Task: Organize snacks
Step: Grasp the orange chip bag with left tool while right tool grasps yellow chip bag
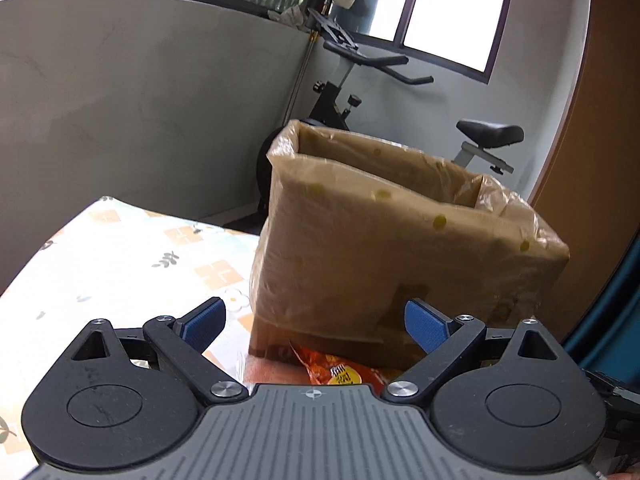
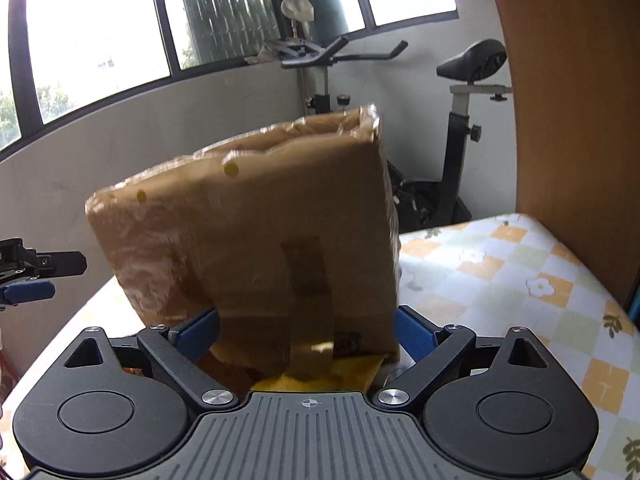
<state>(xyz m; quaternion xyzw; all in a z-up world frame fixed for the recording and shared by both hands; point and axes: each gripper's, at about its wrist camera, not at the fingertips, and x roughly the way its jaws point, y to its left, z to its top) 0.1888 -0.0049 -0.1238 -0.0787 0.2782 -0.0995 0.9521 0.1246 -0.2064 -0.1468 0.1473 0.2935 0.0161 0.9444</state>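
A brown cardboard box (image 1: 400,248), lined with a clear plastic bag and open at the top, stands on the table straight ahead of both grippers. My left gripper (image 1: 314,322) is open, its blue pads (image 1: 204,320) spread wide with nothing between them. An orange snack packet (image 1: 344,372) lies at the foot of the box, just beyond this gripper. In the right wrist view the box (image 2: 248,232) fills the middle and a yellow snack packet (image 2: 320,380) lies at its base. My right gripper (image 2: 304,332) is open and grips nothing. The left gripper (image 2: 28,276) shows at the left edge.
The table carries a cloth (image 2: 520,280) with orange and green checks and flowers; its far edge lies just behind the box. An exercise bike (image 1: 360,92) stands beyond, against a grey wall below windows. A wooden panel (image 2: 568,100) rises at the right.
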